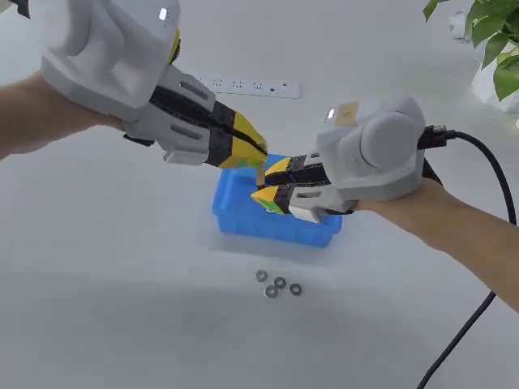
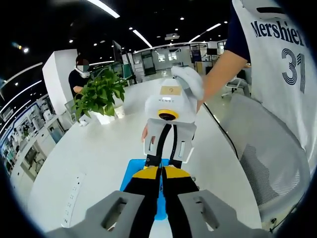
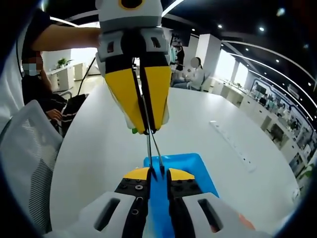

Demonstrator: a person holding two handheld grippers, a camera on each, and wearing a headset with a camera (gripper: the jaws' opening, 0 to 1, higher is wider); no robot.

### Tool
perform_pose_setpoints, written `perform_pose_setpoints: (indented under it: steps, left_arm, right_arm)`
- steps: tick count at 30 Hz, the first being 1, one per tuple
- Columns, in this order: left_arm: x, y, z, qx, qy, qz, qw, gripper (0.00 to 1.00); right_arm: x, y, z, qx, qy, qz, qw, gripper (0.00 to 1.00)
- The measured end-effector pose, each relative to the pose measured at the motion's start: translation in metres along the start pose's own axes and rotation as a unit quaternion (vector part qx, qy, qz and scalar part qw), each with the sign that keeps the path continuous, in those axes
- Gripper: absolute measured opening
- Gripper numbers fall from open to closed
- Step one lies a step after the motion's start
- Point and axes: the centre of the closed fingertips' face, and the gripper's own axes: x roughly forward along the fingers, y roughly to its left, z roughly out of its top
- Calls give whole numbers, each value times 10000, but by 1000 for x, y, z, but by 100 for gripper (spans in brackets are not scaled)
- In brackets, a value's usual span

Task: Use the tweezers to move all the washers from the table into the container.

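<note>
Two tools meet above the blue container (image 1: 243, 220). The left tool (image 3: 146, 128) has its jaws pressed shut on the tweezers (image 3: 151, 151), whose long axis runs straight out of it, tips pointing into the narrow gap of the right tool (image 3: 159, 174); whether that one grips them I cannot tell. Four washers (image 1: 278, 285) lie on the table (image 1: 122, 324) just beside the container, on the person's side. A forearm reaches in from each side.

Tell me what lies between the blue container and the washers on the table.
Just bare white table separates the container from the four washers in front of it, as the head view shows.
</note>
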Motion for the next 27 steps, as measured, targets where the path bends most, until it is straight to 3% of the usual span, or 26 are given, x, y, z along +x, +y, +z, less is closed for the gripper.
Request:
perform_pose_setpoints:
  steps: [5,9,22,27]
  left_arm:
    - [-9,-19,11,58,-41,-84,9999,5]
    - [-12,-32,13,29,-81,-117,9999,5]
    - [1,-75,10,-104,-128,-329,9993,6]
    - [6,-82,5,-237,-169,-449,9986,6]
  right_arm:
    - [-9,19,10,-143,-164,86,9997,14]
    - [-14,33,10,-175,-213,115,9996,14]
    - [-24,74,-9,73,-188,221,9996,14]
    - [-25,87,-17,184,-164,257,9994,15]
